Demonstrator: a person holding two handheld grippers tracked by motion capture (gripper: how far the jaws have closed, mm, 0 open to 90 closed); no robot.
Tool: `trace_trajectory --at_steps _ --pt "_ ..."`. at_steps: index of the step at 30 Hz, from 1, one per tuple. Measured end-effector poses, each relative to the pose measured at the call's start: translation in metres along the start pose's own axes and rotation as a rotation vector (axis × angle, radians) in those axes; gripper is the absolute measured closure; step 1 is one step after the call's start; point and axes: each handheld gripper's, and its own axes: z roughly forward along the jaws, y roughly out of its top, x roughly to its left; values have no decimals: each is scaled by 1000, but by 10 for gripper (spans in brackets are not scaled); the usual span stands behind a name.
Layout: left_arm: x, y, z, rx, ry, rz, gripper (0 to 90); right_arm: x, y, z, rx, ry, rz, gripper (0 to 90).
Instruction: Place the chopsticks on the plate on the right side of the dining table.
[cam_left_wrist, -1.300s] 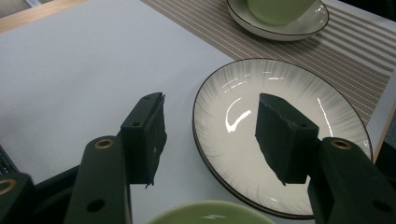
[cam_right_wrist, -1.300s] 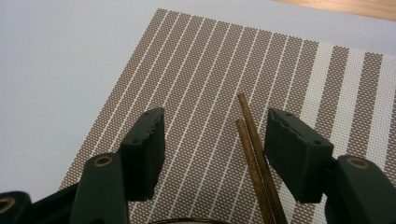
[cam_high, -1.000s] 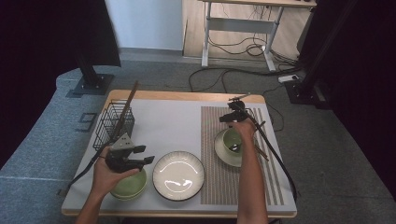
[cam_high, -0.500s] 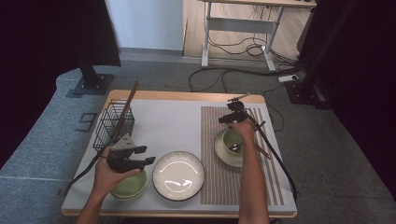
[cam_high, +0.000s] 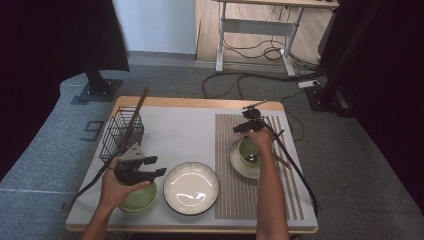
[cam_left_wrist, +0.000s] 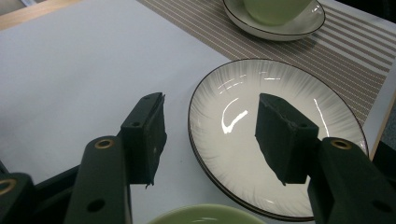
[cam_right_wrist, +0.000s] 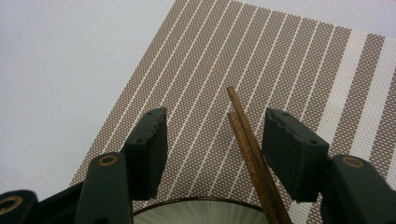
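My left gripper (cam_high: 155, 166) hovers open just above a green bowl (cam_high: 136, 199) at the table's front left. In the left gripper view its jaws (cam_left_wrist: 210, 135) straddle the near rim of a white plate (cam_left_wrist: 243, 121) without touching it. My right gripper (cam_high: 246, 124) stands open beyond a green cup (cam_high: 248, 150) on a saucer (cam_high: 239, 165). In the right gripper view a pair of brown chopsticks (cam_right_wrist: 245, 135) lies between the jaws (cam_right_wrist: 215, 122), close to the right one, resting over the saucer rim (cam_right_wrist: 201, 205) on the striped mat (cam_right_wrist: 280, 60).
A black wire basket (cam_high: 121, 132) with a long wooden utensil (cam_high: 140, 107) stands at the left. The white plate (cam_high: 191, 187) sits front centre. The striped mat (cam_high: 240, 200) covers the table's right part. Cables trail from both grippers.
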Motion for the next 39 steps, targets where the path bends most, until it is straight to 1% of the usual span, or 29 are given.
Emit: trace_trajectory --at_steps 3,5,8,13,19,25,27,29,33,37,39 --pt "0 0 0 -2 0 -1 428 -1 1 0 -16 -5 7 407" --pt "0 0 -1 -4 1 -2 428 -2 1 0 -16 -17 13 402" --pt "1 0 0 -1 1 0 428 -3 2 2 -13 -20 16 401" --pt "0 0 0 1 0 1 428 -1 2 4 -3 -3 20 403" --pt "0 0 0 -1 1 0 428 1 0 5 14 11 6 411" --pt "-1 1 0 -3 -1 5 428 3 0 2 26 42 -17 426" --pt "-2 2 0 -3 -1 5 428 4 0 2 27 47 -25 426" --pt "-2 2 0 -3 -2 6 428 4 0 1 24 46 -23 425" --pt "-2 2 -1 -4 0 6 428 4 0 1 18 41 -20 420" --pt "-2 2 0 -2 -1 7 428 2 1 -1 -18 7 -9 409" --pt "-2 1 0 0 -2 7 428 2 2 -2 -25 -9 2 406"
